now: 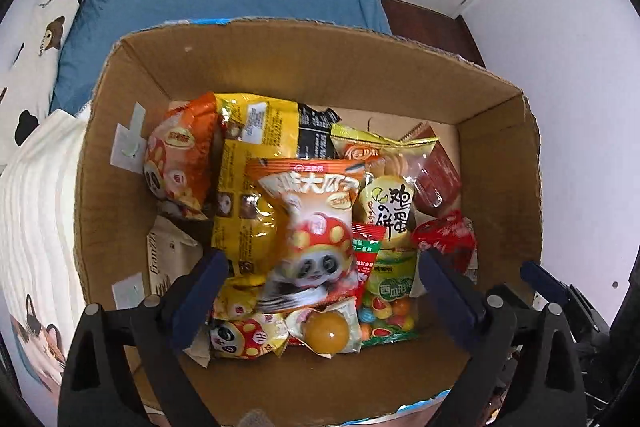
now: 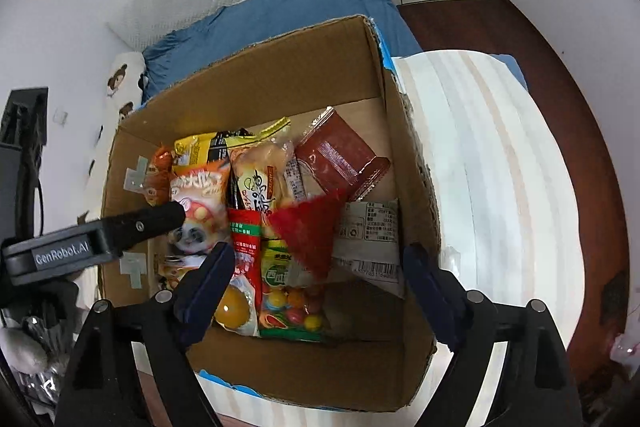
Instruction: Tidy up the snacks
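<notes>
Left wrist view: the left gripper [image 1: 320, 279] points steeply down into an open cardboard box [image 1: 280, 67], its matte black arms ending in dark blue pads [image 1: 204, 291] spread wide with nothing pinched between them. The box has raw corrugated edges and plain brown walls with pale tape patches on the left one. Inside lies a heap of glossy plastic snacks: a puffy orange panda bag [image 1: 316, 223] on top in the middle, a crinkled yellow bag [image 1: 256, 143] behind it, a second orange bag [image 1: 180, 159] against the left wall, a round egg-cake pack [image 1: 390, 207], a narrow red sachet [image 1: 366, 251], a clear candy bag [image 1: 386, 311] of coloured balls, a smooth amber jelly cup [image 1: 326, 333] and a rigid reddish tray [image 1: 436, 179] at the right. The box rests on a striped white cloth [image 1: 36, 211], with a blue pillow [image 1: 224, 7] beyond.

Right wrist view: the right gripper [image 2: 320, 291] hangs over the same box [image 2: 280, 75], its blue pads [image 2: 208, 287] also spread apart and holding nothing. The left gripper [image 2: 120, 231] reaches in from the left as a flat black bar, its tip above the panda bag [image 2: 198, 199]. A red triangular wrapper [image 2: 310, 231] lies in the centre, beside a flat white label pack [image 2: 368, 231] and the ribbed tray [image 2: 344, 159]. The candy bag [image 2: 292, 303] and jelly cup [image 2: 232, 309] lie nearest the front wall. Dark wood floor [image 2: 520, 27] curves around the striped cloth [image 2: 500, 167].
</notes>
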A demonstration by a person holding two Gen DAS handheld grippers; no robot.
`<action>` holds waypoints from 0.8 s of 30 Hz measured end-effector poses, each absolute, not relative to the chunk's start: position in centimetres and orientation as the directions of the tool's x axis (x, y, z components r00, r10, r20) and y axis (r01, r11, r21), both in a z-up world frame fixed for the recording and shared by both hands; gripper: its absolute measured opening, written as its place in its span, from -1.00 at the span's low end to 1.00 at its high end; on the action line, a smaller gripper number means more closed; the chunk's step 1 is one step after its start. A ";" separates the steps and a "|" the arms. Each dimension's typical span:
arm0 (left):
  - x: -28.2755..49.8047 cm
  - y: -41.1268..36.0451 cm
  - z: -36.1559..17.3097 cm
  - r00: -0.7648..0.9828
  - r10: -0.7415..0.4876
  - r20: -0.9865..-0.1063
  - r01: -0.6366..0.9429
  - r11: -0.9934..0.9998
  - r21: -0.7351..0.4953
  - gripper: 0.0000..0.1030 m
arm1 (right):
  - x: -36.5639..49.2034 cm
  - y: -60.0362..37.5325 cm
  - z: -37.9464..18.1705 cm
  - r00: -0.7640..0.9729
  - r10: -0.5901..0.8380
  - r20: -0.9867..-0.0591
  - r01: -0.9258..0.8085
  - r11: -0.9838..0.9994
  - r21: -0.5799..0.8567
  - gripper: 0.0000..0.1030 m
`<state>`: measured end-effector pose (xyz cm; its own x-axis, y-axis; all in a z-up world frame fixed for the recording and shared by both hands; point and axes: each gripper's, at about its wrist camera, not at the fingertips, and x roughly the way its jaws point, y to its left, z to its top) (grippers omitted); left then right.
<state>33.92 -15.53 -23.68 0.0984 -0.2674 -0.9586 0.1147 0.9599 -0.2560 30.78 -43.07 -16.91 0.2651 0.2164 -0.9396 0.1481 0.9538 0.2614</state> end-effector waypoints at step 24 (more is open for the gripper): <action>29.4 -11.5 -20.7 0.239 -0.150 -0.959 0.091 0.987 -0.132 0.91 | 29.7 -40.3 -16.1 0.224 0.083 -0.971 0.116 0.987 0.111 0.91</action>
